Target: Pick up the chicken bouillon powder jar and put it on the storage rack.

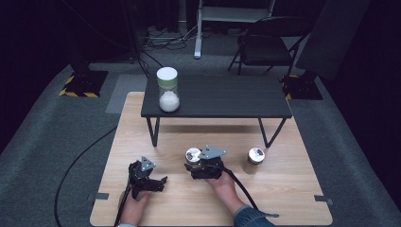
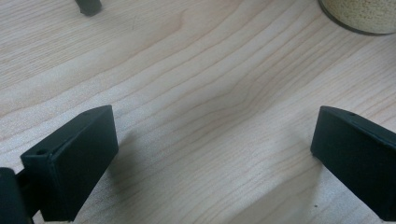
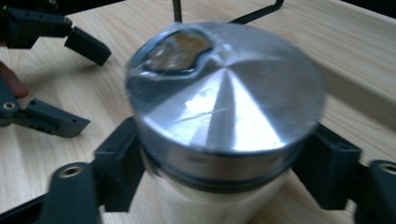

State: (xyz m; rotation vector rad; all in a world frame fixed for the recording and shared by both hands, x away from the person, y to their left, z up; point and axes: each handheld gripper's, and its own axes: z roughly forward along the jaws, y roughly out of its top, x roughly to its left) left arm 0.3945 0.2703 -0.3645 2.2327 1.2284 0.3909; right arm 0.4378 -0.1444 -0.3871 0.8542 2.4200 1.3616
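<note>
A small jar with a shiny metal lid (image 3: 224, 93) stands on the wooden table (image 1: 283, 198), near its middle (image 1: 192, 154). My right gripper (image 3: 219, 172) is shut on it, one black jaw pressed against each side of the pale body just under the lid. From above, that gripper (image 1: 195, 163) sits right behind the jar. My left gripper (image 1: 161, 183) rests to the left with its jaws spread wide over bare wood (image 2: 210, 154), holding nothing. It also appears beyond the jar (image 3: 70, 84).
A second small metal-lidded jar (image 1: 256, 155) stands to the right. A low black table (image 1: 217, 97) stands at the back, bearing a tall white-lidded jar (image 1: 168, 90) with white powder. A jar base with pale grains (image 2: 364, 14) is near the left gripper. A folding chair (image 1: 265, 45) stands behind.
</note>
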